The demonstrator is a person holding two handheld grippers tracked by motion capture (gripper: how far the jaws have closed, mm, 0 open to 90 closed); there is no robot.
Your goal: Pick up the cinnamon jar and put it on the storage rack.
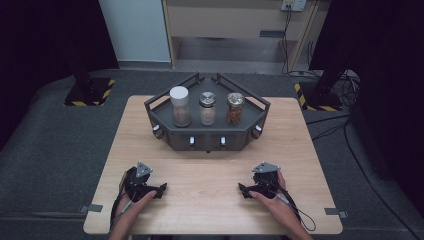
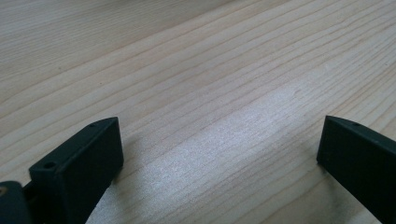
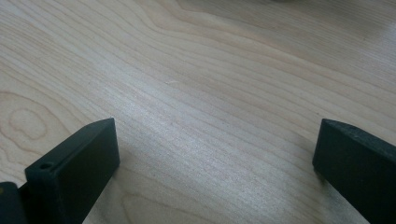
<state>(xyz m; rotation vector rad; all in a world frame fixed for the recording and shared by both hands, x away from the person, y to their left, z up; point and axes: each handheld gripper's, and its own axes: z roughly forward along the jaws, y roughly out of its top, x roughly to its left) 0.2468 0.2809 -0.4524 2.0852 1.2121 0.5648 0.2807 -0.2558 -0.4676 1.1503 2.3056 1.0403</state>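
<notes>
High view, tongs (image 1: 162, 189) apart, table (image 1: 210, 170) between

No text legible anywhere — jars, tray, table — all unlabelled.

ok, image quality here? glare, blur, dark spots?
High view: table evenly lit, surroundings fall to black at both sides, whole frame a bit soft. Left gripper view: pale sheen across the wood between the open jaws, far wood blurred. Right gripper view: similar faint sheen mid-frame, grain sharp near the jaws, softer toward the top.
</notes>
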